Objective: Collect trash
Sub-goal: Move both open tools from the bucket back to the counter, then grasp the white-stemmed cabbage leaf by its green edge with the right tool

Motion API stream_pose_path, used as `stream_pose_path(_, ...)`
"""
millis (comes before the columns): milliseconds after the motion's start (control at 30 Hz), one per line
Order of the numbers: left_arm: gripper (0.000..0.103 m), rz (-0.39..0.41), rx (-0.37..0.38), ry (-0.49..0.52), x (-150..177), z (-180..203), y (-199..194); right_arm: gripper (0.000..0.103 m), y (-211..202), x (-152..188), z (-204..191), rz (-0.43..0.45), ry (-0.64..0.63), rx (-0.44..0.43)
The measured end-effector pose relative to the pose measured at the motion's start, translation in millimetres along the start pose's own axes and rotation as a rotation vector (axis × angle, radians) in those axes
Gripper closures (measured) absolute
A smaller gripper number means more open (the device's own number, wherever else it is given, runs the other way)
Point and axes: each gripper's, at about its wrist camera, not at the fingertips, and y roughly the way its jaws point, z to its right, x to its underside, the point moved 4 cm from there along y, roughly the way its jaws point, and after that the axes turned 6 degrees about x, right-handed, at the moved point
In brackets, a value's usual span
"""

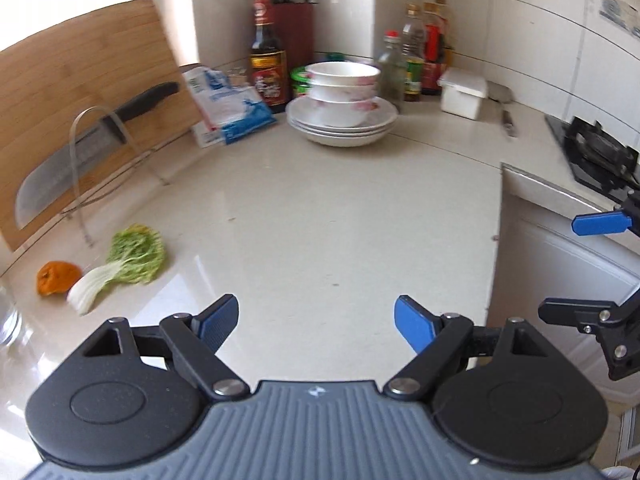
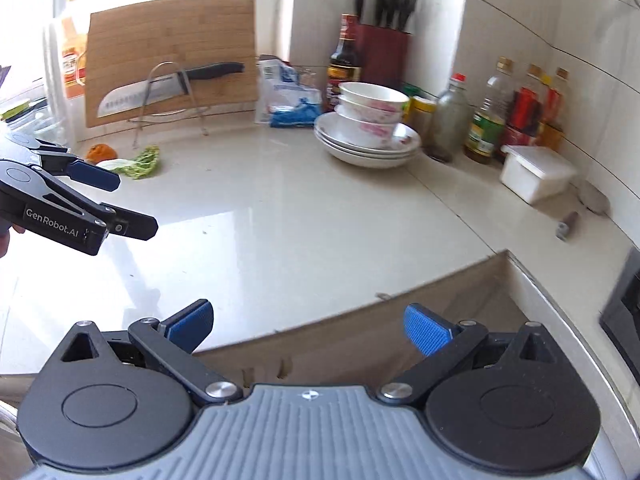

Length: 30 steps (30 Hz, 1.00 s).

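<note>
Blue ribbed pads on black fingers, spread wide: left gripper (image 1: 316,324) released, holding nothing, hovering above pale glossy stone countertop (image 1: 320,216) without touching it. Right gripper (image 2: 310,328) likewise spread wide and empty, poised over the countertop's front edge.

Ahead and to the left of the left gripper, on the countertop: a wilted cabbage leaf (image 1: 124,266) with white stalk and green frill, and just beside it on the far left a piece of orange peel (image 1: 56,277), the two very close, contact hard to judge. Both well apart from the right gripper, far ahead to its left.

Further ahead on the left, a bamboo cutting board (image 1: 80,92) leaning against the wall, with a black-handled knife (image 1: 92,148) resting in a wire rack (image 1: 100,168) before it. Straight ahead, white floral bowls (image 1: 344,92) stacked on white plates. Behind them, a dark sauce bottle (image 1: 267,56), a red knife block (image 1: 294,28), a blue-and-white packet (image 1: 228,104). Ahead to the right, several oil bottles (image 1: 416,52), a white lidded box (image 1: 464,94), and a black gas hob (image 1: 596,152). White tiled walls, bright window on the far left.
</note>
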Motion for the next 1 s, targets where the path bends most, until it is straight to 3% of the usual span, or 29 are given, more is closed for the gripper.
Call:
stream_pose_path(200,0.018,0.032,-0.152,-0.121,17,-67,-26,0.000,42,-48,-53,0.024,-0.124,-0.164)
stream_pose_path(400,0.018,0.036,-0.246,-0.177,31,-108,-41,0.000,84,-90,-108,0.042,-0.245,-0.272)
stream_pose_path(667,0.018,0.035,-0.289,-0.249,37,-141,-40,0.000,131,-130,-165,0.056,-0.383,-0.385)
stream_pose_path(1000,0.018,0.025,-0.296,-0.303,33,-165,-25,0.002,216,-153,-204,0.012,-0.499,-0.435)
